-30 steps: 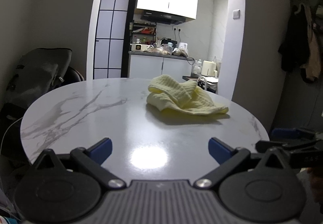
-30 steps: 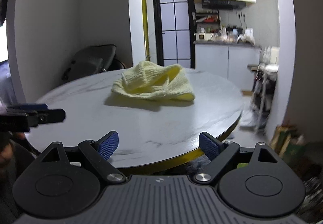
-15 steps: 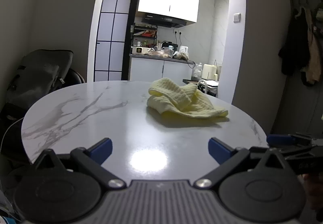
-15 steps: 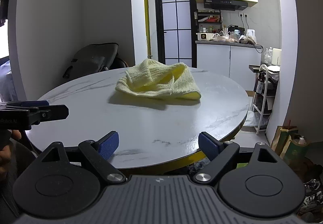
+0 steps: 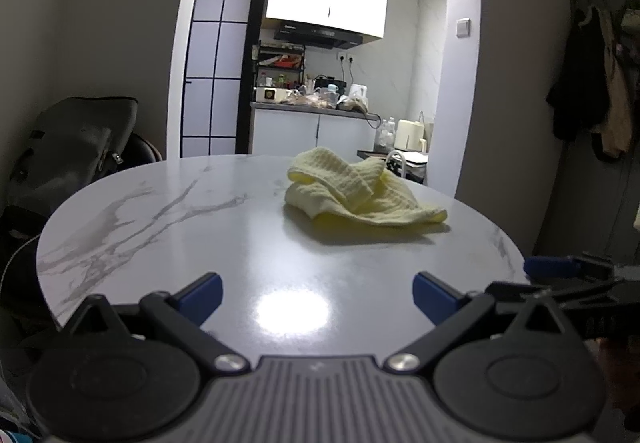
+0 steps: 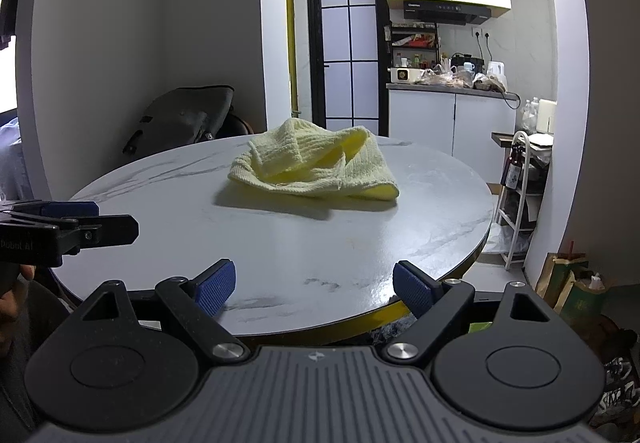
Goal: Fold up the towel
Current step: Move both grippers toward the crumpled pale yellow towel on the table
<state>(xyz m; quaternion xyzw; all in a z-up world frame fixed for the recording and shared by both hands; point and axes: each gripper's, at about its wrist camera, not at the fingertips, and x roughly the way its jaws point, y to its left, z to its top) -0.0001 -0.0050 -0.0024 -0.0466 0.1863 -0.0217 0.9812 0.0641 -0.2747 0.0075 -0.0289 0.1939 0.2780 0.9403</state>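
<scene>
- Blue-padded fingers of our left hand-held gripper (image 5: 317,293) stand wide apart over the near edge of the counter (image 5: 168,227); nothing lies between them, so this unit is released.
- Our right hand-held gripper (image 6: 313,288) is likewise released: its blue pads (image 6: 213,288) are spread wide above the counter rim, with only bare surface between them.
- Each gripper appears in the other's view, at the side edge of the picture, level with the near rim of the counter and well apart from the towel (image 5: 356,192).
- We find the towel on the round, white marble-patterned counter, toward its far half, well beyond both sets of fingers. It is pale yellow, ribbed, and lies crumpled in a loose heap with one fold draped over the top.
- Behind the counter, on the left, a dark bag (image 6: 180,121) leans against the wall.
- Farthest back, an archway gives onto a kitchen with white cabinets (image 6: 448,123) and a black-framed glass door (image 6: 348,47).
</scene>
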